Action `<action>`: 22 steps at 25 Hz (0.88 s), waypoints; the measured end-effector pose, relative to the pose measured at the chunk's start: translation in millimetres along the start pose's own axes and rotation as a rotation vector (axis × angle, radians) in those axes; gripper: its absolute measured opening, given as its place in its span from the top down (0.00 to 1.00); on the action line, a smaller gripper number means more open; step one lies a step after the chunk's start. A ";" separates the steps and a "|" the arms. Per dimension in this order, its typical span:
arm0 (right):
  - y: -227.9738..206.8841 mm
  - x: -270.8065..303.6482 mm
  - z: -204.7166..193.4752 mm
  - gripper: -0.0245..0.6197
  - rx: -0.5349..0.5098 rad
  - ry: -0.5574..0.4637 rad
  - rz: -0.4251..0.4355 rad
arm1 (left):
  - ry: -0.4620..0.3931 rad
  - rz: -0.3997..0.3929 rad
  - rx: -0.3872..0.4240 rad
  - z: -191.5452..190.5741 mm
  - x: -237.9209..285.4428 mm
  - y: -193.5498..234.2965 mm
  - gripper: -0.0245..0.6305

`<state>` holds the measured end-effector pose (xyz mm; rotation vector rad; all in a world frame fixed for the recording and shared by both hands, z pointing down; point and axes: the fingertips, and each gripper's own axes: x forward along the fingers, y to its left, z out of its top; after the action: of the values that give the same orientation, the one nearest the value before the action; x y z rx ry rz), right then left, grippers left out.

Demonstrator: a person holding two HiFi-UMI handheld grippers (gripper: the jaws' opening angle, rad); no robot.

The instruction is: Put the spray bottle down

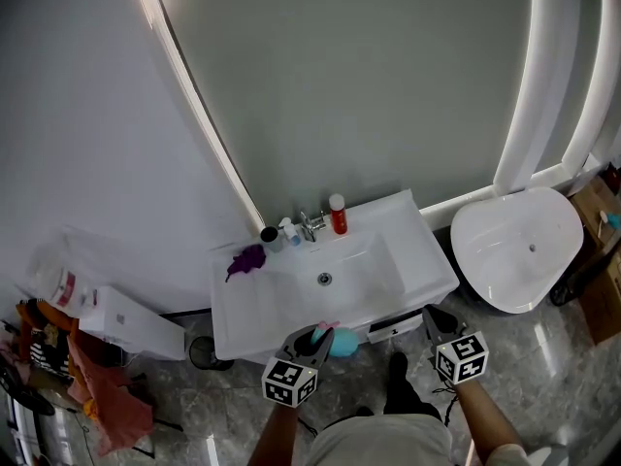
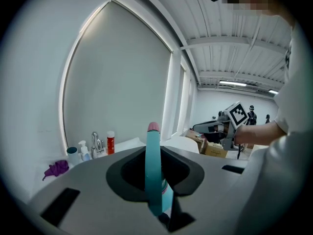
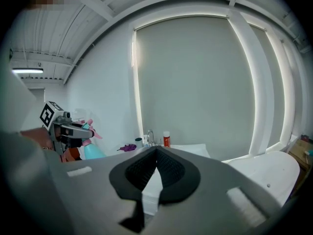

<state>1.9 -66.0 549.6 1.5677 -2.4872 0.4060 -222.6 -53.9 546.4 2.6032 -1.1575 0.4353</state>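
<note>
The left tool (image 1: 320,336) was clamped on the bottle (image 1: 342,344) at its neck, just under the pink trigger, holding it in the air off the front edge of the sink (image 1: 238,323). The right tool (image 1: 439,320) was closed and empty. The bottle was smooth plastic and probably light, though I couldn't see how full. The neck grip looked secure, and the flat base should stand upright.

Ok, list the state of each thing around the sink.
Teal spray bottle with pink trigger: upright, held, not set down.
Left gripper: shut on the bottle.
Right gripper: jaws together, empty.
Red bottle with white cap: upright, capped.
Purple cloth: crumpled on white sink rim.
</note>
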 end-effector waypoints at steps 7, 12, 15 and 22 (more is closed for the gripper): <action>-34.6 43.7 12.0 0.95 -0.015 0.012 0.041 | -0.002 0.033 -0.011 18.7 43.2 17.8 0.87; -63.2 73.3 23.0 0.95 -0.045 0.028 0.081 | 0.011 0.057 -0.016 33.6 81.7 26.4 0.87; -84.1 90.1 25.4 0.95 -0.059 0.045 0.103 | 0.019 0.070 -0.021 41.4 107.3 28.7 0.87; -131.2 128.3 25.9 0.95 -0.062 0.073 0.156 | 0.047 0.093 -0.014 56.8 168.3 32.4 0.87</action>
<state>65.0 -237.6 580.0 1.3178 -2.5485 0.3967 -130.2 -208.5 560.2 2.5208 -1.2642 0.5032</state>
